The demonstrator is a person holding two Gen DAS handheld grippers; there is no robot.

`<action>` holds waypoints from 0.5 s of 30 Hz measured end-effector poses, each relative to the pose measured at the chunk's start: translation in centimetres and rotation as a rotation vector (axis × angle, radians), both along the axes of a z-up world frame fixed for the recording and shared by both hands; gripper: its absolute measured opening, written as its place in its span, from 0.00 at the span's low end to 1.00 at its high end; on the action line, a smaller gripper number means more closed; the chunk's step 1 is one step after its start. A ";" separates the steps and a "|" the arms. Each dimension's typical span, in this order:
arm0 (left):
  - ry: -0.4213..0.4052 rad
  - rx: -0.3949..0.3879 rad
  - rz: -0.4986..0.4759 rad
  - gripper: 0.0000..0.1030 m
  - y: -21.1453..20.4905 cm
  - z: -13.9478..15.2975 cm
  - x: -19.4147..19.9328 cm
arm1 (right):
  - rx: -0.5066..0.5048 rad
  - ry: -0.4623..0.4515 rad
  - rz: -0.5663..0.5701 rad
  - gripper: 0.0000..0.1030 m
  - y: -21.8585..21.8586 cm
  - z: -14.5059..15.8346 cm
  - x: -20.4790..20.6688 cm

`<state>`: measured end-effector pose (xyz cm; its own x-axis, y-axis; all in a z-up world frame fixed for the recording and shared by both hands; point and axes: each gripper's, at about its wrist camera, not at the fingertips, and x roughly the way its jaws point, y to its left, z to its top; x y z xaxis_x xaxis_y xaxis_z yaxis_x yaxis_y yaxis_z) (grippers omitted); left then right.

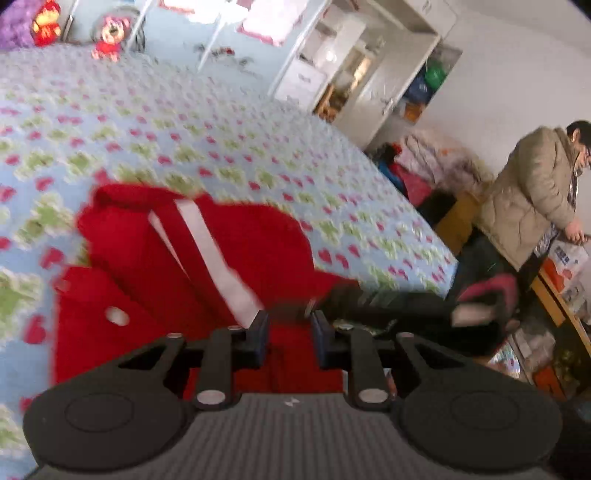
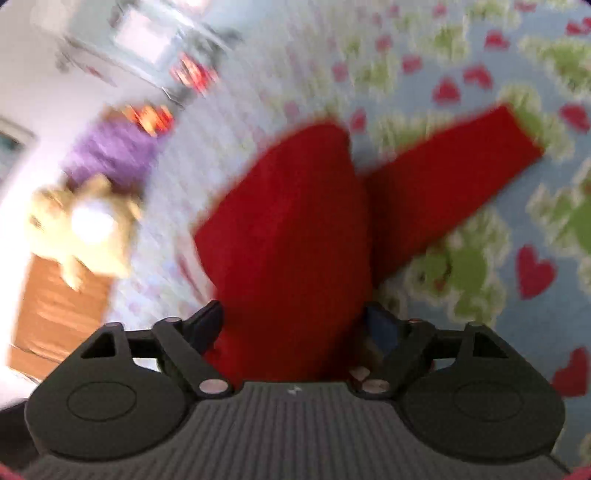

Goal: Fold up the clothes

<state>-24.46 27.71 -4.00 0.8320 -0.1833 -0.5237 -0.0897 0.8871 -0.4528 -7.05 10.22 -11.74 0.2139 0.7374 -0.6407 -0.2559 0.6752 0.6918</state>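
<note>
A red garment (image 1: 207,258) with a white band and a white button lies bunched on the bed. My left gripper (image 1: 290,332) is over its near edge; its jaws stand a little apart with red cloth between them, and the grip is unclear. In the right wrist view, blurred by motion, the red garment (image 2: 295,236) rises between the jaws of my right gripper (image 2: 295,325), and a sleeve (image 2: 454,177) trails to the right on the bed. The right jaws stand wide apart on either side of the cloth.
The bed has a light blue cover (image 1: 221,129) with red hearts and green patches. Stuffed toys (image 1: 109,35) sit at its far end. A white cabinet (image 1: 369,66) and piles of clothes stand beyond the bed. A person in a beige coat (image 1: 532,195) stands at the right.
</note>
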 end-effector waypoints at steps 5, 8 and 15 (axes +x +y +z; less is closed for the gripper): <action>-0.057 0.093 0.094 0.51 2.4 3.2 -1.6 | 0.057 -0.199 0.069 0.19 -2.8 1.8 -3.9; -0.061 0.092 0.086 0.61 2.6 3.9 -0.6 | 0.046 -0.298 0.108 0.18 -6.4 2.8 -7.6; 0.184 0.235 -0.051 0.75 -5.2 0.3 7.6 | 0.057 -0.329 0.083 0.17 -7.9 0.6 -12.4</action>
<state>-16.90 22.54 -3.73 0.7117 -0.0787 -0.6980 -0.1037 0.9710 -0.2152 -19.46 2.29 -11.11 0.3399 0.7938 -0.5043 -0.5241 0.6052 0.5992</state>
